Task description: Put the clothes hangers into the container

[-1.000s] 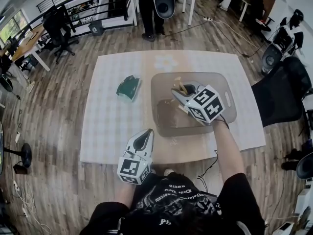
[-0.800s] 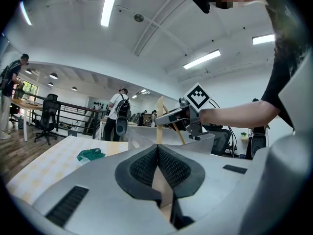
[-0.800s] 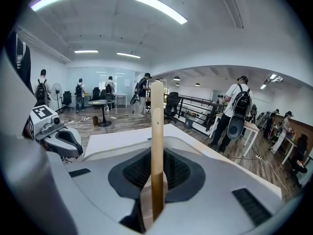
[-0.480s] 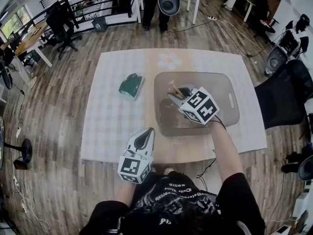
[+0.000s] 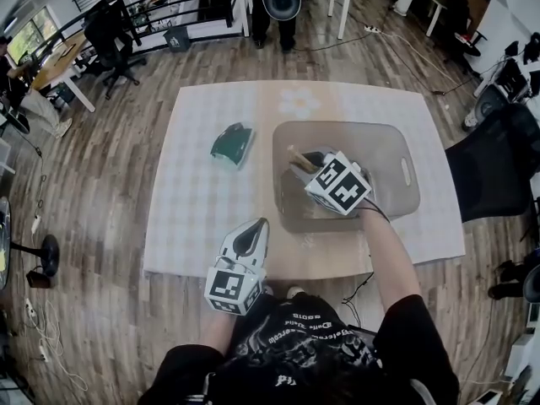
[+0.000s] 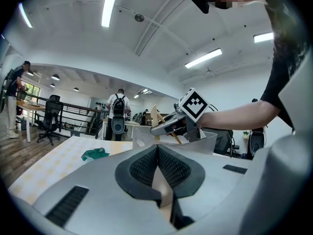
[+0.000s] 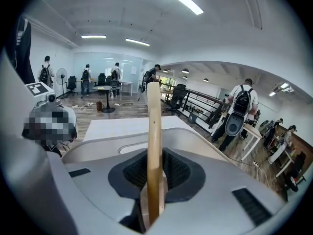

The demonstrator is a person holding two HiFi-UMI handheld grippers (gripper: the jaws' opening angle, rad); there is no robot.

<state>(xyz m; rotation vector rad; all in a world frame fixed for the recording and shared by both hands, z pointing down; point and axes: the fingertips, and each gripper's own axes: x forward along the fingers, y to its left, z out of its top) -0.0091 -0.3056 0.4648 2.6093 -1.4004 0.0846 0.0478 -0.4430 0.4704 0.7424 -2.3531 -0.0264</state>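
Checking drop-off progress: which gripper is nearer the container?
Right. The right gripper, shut on a wooden hanger, is over the container. The left gripper is at the near edge of the table, clear of the container.

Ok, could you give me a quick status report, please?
Left gripper shut, empty, at the table's near edge. Right gripper shut on wooden hanger, over the container. Green item left of container, not in the way.

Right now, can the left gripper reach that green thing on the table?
Probably yes. The left gripper is empty, jaws together, and nothing stands on the table between it and the green thing.
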